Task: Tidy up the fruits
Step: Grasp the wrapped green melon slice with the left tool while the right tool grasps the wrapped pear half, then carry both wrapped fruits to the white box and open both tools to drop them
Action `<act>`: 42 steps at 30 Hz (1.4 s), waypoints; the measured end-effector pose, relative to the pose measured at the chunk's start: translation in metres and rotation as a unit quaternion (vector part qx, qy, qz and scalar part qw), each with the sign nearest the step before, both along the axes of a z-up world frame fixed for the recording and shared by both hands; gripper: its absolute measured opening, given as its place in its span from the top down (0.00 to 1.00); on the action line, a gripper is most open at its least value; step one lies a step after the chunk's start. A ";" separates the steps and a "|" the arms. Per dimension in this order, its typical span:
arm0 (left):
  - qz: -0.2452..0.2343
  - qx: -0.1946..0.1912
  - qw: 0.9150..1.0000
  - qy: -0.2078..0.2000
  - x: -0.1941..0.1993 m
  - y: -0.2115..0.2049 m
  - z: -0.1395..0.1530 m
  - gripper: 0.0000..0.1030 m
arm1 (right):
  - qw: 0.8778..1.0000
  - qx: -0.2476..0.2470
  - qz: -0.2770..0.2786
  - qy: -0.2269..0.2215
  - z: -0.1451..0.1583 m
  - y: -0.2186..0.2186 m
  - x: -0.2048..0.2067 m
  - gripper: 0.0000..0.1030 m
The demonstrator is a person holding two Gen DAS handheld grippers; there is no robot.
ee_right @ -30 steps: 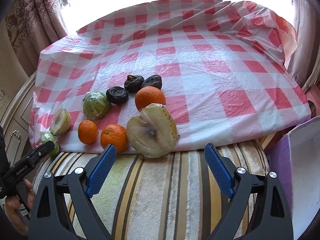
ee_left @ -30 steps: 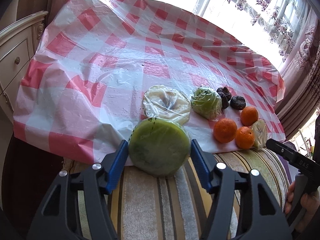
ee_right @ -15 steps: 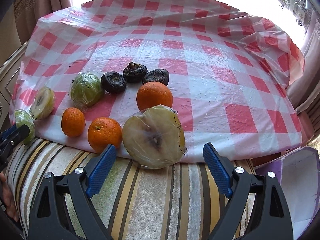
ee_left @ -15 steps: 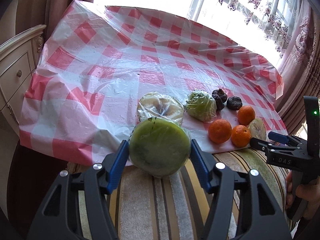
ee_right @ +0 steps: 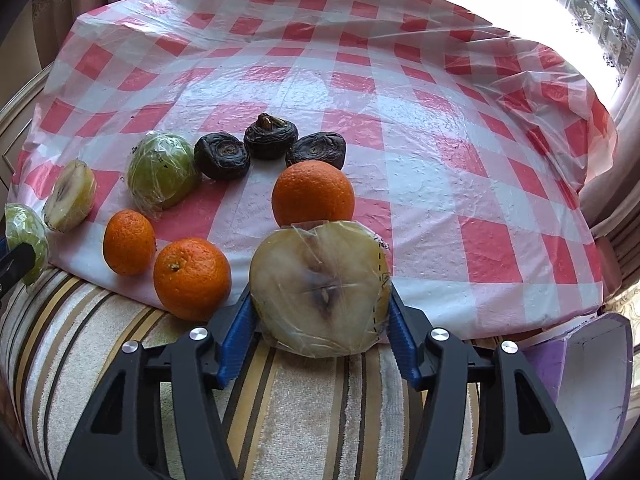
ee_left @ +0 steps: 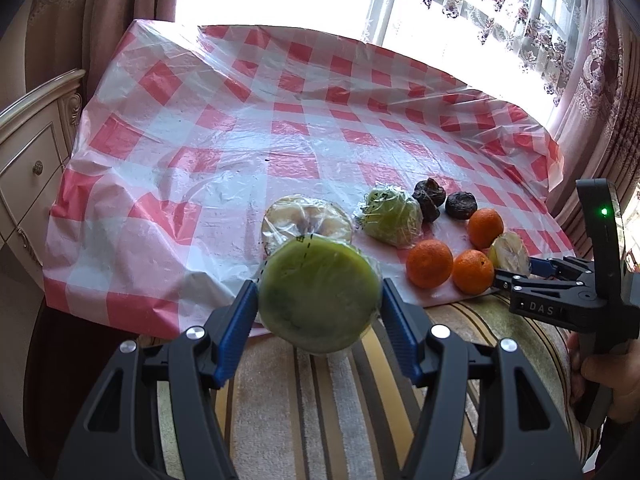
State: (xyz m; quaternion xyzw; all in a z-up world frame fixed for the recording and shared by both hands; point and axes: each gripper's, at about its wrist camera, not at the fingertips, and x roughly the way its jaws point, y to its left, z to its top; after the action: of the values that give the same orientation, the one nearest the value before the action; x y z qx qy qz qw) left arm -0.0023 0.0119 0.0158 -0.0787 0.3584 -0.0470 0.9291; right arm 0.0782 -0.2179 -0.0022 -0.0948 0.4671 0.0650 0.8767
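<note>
My left gripper (ee_left: 318, 300) is shut on a plastic-wrapped green apple half (ee_left: 318, 294), held above the near edge of the red-checked tablecloth (ee_left: 240, 140). My right gripper (ee_right: 320, 308) is shut on a wrapped pale apple half (ee_right: 320, 288) showing its cut face. On the cloth lie three oranges (ee_right: 313, 194), (ee_right: 192, 278), (ee_right: 129, 242), a wrapped green fruit (ee_right: 162, 174), another wrapped pale half (ee_right: 70, 196) and three dark dried fruits (ee_right: 271, 136). The right gripper also shows in the left wrist view (ee_left: 516, 272).
A striped towel (ee_right: 312, 408) covers the near edge under both grippers. A cream cabinet (ee_left: 28, 148) stands at the left. A purple box (ee_right: 592, 380) sits at the lower right. Curtains and a bright window (ee_left: 440, 8) lie beyond the table.
My right gripper moved forward and shut on the pale apple half it was open around. My left gripper kept hold of the green half while its view lifted slightly.
</note>
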 end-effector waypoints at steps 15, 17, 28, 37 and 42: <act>-0.052 0.023 0.998 -0.024 0.004 -0.040 0.023 0.40 | 0.995 0.088 -0.024 -0.039 0.033 -0.042 -0.024 0.44; -0.071 0.024 0.997 -0.027 0.007 -0.054 0.027 0.40 | 0.994 0.094 -0.034 -0.041 0.037 -0.056 -0.029 0.44; -0.231 0.039 0.972 -0.027 0.020 -0.179 0.043 0.40 | 0.984 0.109 -0.130 -0.049 0.050 -0.167 -0.067 0.44; -0.361 0.052 0.931 -0.004 0.017 -0.303 0.035 0.40 | 0.970 0.086 -0.225 -0.036 0.033 -0.258 -0.090 0.44; -0.414 0.068 0.908 0.015 0.013 -0.365 0.024 0.40 | 0.962 0.067 -0.263 -0.015 0.013 -0.298 -0.097 0.43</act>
State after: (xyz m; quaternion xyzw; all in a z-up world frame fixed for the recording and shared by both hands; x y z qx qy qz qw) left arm 0.0107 -0.3536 0.0398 0.1397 0.3747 -0.4013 0.8240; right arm -0.0186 -0.5156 0.0112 0.0899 0.4572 -0.1378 0.8740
